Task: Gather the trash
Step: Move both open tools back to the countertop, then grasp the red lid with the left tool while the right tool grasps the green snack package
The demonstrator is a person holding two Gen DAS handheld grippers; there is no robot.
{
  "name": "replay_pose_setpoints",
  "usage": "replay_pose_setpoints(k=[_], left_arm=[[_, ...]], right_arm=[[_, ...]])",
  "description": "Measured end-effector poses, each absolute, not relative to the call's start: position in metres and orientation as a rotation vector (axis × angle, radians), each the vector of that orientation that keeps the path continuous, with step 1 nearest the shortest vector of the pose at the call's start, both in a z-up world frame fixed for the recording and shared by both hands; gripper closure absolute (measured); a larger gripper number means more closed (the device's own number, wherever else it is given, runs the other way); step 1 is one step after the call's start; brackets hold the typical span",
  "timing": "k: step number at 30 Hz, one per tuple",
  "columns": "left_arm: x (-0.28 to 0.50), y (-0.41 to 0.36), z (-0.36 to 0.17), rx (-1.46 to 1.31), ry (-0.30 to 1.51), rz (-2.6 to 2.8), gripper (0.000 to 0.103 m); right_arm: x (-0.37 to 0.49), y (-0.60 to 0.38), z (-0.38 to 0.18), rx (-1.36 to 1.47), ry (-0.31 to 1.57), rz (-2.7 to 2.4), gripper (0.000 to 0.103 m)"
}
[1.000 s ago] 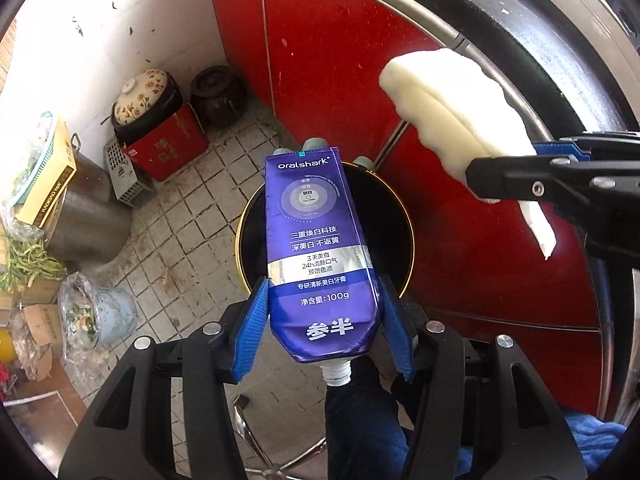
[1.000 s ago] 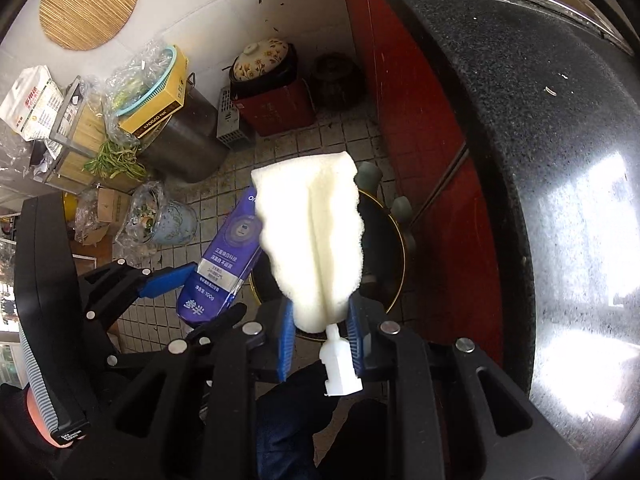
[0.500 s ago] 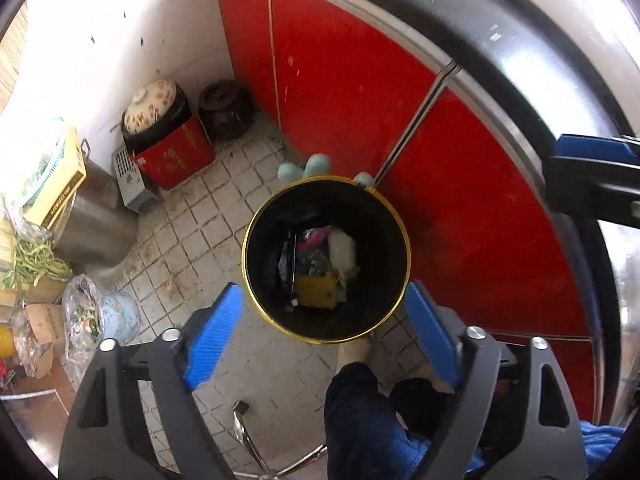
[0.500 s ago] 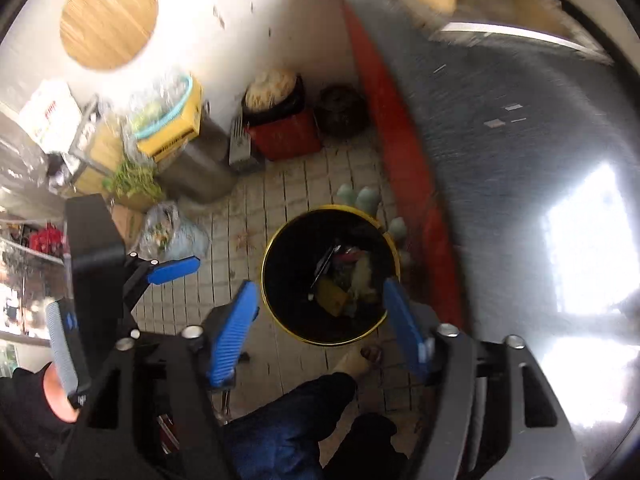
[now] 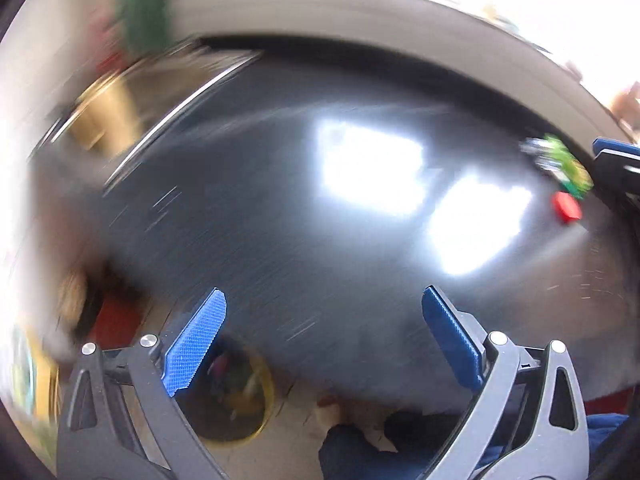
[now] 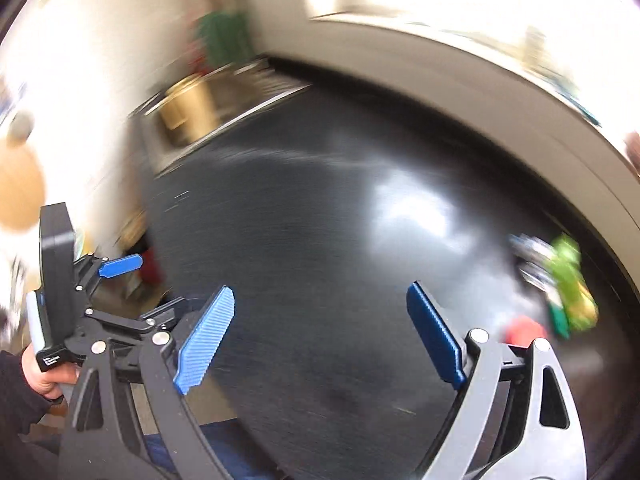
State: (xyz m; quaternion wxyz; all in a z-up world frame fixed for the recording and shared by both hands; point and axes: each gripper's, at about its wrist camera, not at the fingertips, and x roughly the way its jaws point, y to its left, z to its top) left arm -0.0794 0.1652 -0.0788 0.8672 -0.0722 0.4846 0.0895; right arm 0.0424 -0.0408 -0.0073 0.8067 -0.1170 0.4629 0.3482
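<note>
Both views are motion-blurred. My left gripper (image 5: pixel 324 332) is open and empty, above the dark countertop (image 5: pixel 280 208). My right gripper (image 6: pixel 320 328) is open and empty over the same countertop (image 6: pixel 304 240). A crumpled green wrapper (image 5: pixel 564 160) and a small red piece (image 5: pixel 566 206) lie on the counter at the far right; they also show in the right wrist view as the wrapper (image 6: pixel 568 280) and the red piece (image 6: pixel 524 330), just right of my right gripper. The yellow-rimmed trash bin (image 5: pixel 236 396) stands on the floor below the counter edge, behind my left finger.
A yellowish block (image 6: pixel 188 114) stands at the counter's far left end by a metal-edged sink area. The left gripper (image 6: pixel 116 268) and the hand holding it show at the left of the right wrist view. A white wall runs behind the counter.
One second ago both grippers held trash over the bin; half a second ago both were open with the trash in the bin. Now both have swung up to face the countertop.
</note>
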Motion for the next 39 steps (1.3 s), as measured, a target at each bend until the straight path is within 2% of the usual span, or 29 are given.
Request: replay_pose_setpoints(k=[7,13,19,27,32,35,37,38,39], left_arm=[[0.013,0.037,-0.059,-0.006,0.973,-0.113,0.007],[0.062,-0.053,-0.080,0.093,1.017,-0.254,0.007],[0.090,-0.096,-0.106,0.150,1.056,-0.288,0.008],[0.119,-0.115,-0.145,0.195,1.111,-0.282,0.009],[0.129,-0.120,-0.159,0.183,1.132,-0.284,0.019],[0.131,-0.128,-0.159,0.207,1.107,-0.305,0.027],[0.132,-0.131,-0.157,0.218,1.092,-0.320,0.045],[0.132,-0.133,-0.156,0.222,1.088,-0.324,0.051],[0.133,-0.134,-0.156,0.226,1.089,-0.322,0.054]], right_arm=[[0.093,-0.189,-0.011,-0.094,0.987,0.487,0.018],[0.119,-0.257,-0.035,-0.078,1.022,0.415,0.018],[0.163,-0.286,-0.070,-0.118,1.087,0.445,0.018],[0.236,-0.280,-0.130,-0.209,1.184,0.567,0.018],[0.261,-0.273,-0.148,-0.207,1.206,0.652,0.019],[0.268,-0.267,-0.159,-0.207,1.234,0.702,0.030],[0.267,-0.262,-0.158,-0.217,1.213,0.711,0.037],[0.267,-0.261,-0.157,-0.216,1.211,0.718,0.045],[0.267,-0.261,-0.157,-0.216,1.211,0.719,0.047]])
